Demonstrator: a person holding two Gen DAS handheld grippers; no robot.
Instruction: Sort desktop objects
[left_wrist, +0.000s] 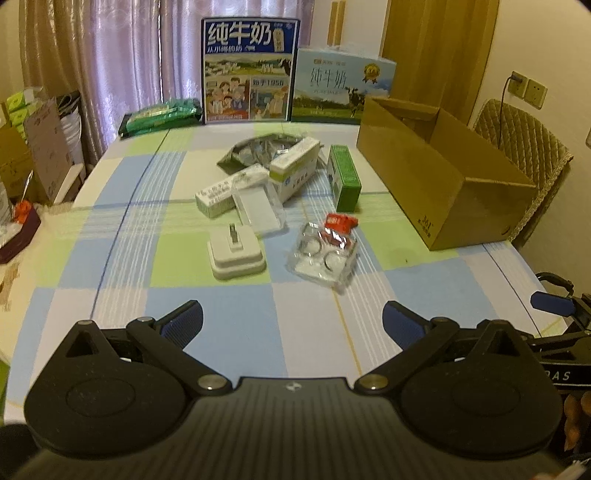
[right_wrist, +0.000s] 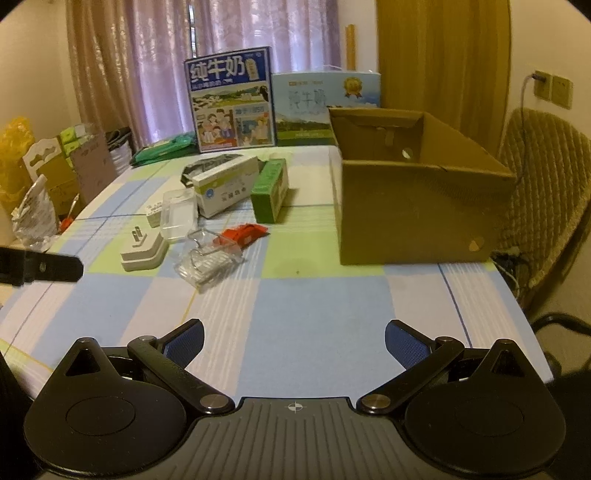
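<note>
Both tongs (left_wrist: 293, 323) (right_wrist: 294, 341) spread wide, empty

Right tongs (right_wrist: 294, 341) agape, empty, above checked tablecloth (right_wrist: 314, 314); cardboard box (right_wrist: 410, 210) ahead-right.

- Tablecloth (left_wrist: 221, 332): blue, green and pale checks with thin stripes.
- Box (left_wrist: 436, 184), far right: plain brown.
- Carton (left_wrist: 345, 177): green.
- Packet (left_wrist: 340, 221): red.
- Charger (left_wrist: 236, 254): white.
- Curtains (left_wrist: 122, 62): mauve, patterned.
</note>
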